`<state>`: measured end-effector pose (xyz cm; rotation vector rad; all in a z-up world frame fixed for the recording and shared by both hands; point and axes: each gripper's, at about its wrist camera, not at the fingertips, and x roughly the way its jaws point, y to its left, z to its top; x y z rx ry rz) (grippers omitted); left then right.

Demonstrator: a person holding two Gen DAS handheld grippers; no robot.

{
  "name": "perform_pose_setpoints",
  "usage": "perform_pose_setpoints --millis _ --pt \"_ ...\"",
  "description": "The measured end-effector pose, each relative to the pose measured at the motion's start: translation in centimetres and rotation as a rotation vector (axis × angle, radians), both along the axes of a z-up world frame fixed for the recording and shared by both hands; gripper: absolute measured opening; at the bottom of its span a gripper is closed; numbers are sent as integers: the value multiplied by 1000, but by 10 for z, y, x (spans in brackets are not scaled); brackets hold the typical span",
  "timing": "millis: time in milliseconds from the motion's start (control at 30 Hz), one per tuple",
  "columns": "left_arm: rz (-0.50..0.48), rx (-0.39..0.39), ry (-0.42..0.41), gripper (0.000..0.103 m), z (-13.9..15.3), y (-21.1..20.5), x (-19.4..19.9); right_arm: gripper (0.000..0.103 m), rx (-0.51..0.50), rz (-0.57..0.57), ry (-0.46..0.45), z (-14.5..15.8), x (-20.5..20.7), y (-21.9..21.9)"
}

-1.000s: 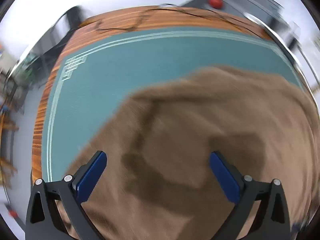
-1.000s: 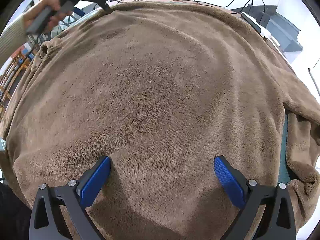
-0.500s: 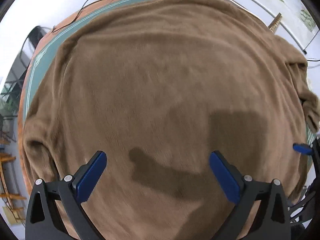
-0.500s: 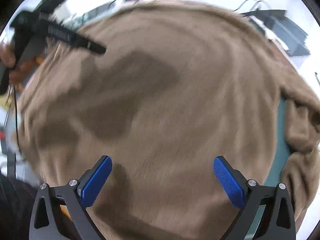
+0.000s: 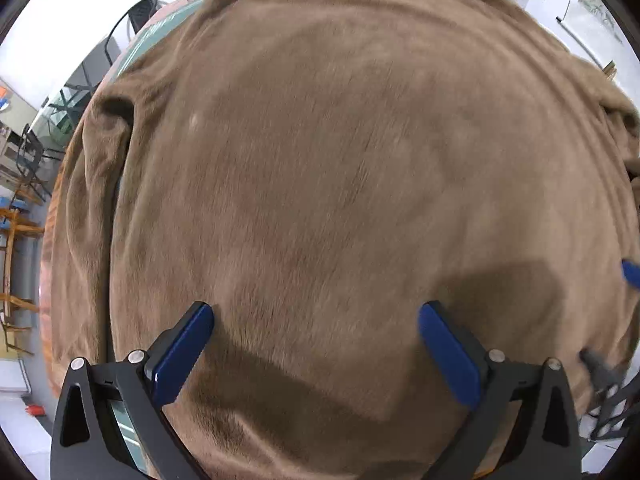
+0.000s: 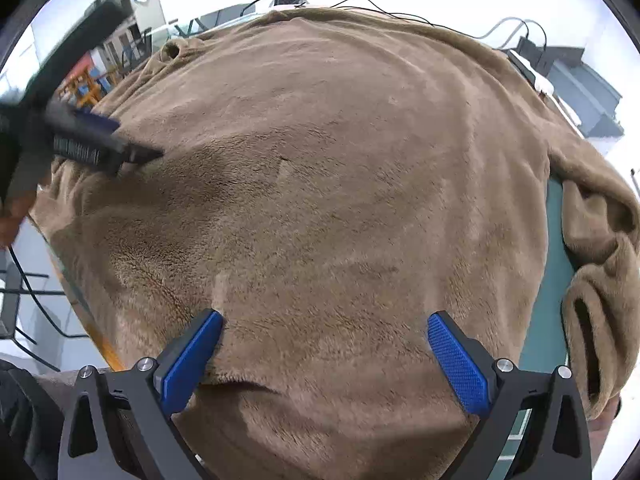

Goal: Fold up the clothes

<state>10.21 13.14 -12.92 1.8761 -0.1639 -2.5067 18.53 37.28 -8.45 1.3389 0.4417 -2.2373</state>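
A brown fleece garment (image 5: 340, 180) lies spread flat and fills both views. My left gripper (image 5: 316, 336) hovers open just above its middle, with nothing between the blue pads (image 5: 184, 352). My right gripper (image 6: 324, 344) is also open, low over the cloth near its front hem. In the right wrist view the left gripper (image 6: 100, 142) comes in from the left, held by a hand (image 6: 16, 208), its tip close to the cloth. One sleeve (image 6: 600, 280) lies bunched at the right, another cuff (image 6: 172, 50) at the far left.
A teal mat (image 6: 554, 280) on a wooden table shows beside the right sleeve and at the far left corner (image 5: 160, 36). Cables (image 6: 380, 8) and a power strip (image 6: 536, 76) lie at the table's back edge. Chairs (image 5: 28, 160) stand beyond the left side.
The left gripper has swung from the bare mat to over the middle of the garment and come lower. The right gripper stays open over the front hem.
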Motion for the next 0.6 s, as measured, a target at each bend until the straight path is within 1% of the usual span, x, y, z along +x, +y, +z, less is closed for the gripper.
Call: perform_pose_setpoints --millis 100,200,233,300,400,533,600 --pt "39 60 -25 103 -3 -11 -3 103 -17 -1 7 -2 2 3" --pt "35 61 -42 103 1 -11 -9 103 -33 -2 15 -4 4 7" --pt "25 54 -44 103 3 -10 -13 103 -39 -2 17 -4 5 8" --pt "9 65 -40 103 11 -8 -23 103 -45 -6 18 0 7 24" --pt "-13 111 -23 103 26 -2 -43 103 -50 -17 12 -4 10 55" --pt "-78 167 11 103 45 14 -73 103 -25 -21 -34 2 3 53" --pt "-112 181 22 103 49 24 -84 103 -45 -55 -62 6 -1 57"
